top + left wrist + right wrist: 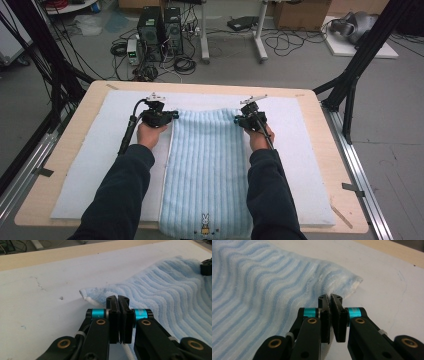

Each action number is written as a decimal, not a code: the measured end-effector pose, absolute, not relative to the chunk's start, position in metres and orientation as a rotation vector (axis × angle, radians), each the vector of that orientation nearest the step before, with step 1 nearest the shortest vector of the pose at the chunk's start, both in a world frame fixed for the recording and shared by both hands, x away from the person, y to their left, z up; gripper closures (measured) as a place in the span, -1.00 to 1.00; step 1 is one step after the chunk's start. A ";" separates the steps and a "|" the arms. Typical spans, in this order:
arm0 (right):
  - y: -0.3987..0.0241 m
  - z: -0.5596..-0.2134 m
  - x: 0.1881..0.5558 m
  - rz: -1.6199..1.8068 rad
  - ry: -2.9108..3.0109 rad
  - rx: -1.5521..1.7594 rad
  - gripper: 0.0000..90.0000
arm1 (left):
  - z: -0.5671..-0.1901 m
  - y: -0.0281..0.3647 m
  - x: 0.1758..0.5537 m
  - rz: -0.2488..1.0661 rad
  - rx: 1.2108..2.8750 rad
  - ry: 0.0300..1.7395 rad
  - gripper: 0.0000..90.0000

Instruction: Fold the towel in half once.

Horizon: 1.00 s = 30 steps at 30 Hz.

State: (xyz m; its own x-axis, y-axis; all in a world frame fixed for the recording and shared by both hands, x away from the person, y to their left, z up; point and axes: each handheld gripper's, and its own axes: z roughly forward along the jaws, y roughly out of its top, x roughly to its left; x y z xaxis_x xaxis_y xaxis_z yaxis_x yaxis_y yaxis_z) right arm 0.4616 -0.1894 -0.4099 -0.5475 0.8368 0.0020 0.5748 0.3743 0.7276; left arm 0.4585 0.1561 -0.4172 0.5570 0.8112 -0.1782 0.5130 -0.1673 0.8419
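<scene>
A light-blue ribbed towel [207,165] lies lengthwise on the white mat [85,155], a small rabbit motif [204,220] at its near edge. My left gripper [174,115] sits at the towel's far left corner. In the left gripper view its jaws [117,298] are pressed together on the white-hemmed edge, and the towel [172,295] corner is bunched up just beyond them. My right gripper [237,120] is at the far right corner. Its jaws [330,297] are closed on the towel [262,285] edge, with the corner raised past the tips.
The mat covers a wooden table [320,125]. Bare mat lies to both sides of the towel. Behind the table, computer towers [160,30] and cables sit on the floor. Black stand legs [357,60] rise at the right and left.
</scene>
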 end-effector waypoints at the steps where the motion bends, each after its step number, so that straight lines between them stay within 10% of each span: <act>1: -0.190 -0.409 0.459 0.990 2.269 1.228 0.91 | -0.417 0.157 0.456 0.389 1.828 1.087 0.94; 30: -0.200 -0.411 0.363 1.129 2.282 1.140 0.90 | -0.431 0.175 0.340 0.315 1.782 0.950 0.94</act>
State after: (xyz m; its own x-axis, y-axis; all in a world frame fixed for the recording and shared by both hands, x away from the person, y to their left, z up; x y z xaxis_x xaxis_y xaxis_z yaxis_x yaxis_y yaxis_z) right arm 0.3629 -0.2001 -0.4108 -0.6152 0.7874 0.0389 0.5085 0.3587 0.7828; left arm 0.3400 0.1750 -0.4308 0.6512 0.7268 -0.2182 0.4524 -0.1410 0.8806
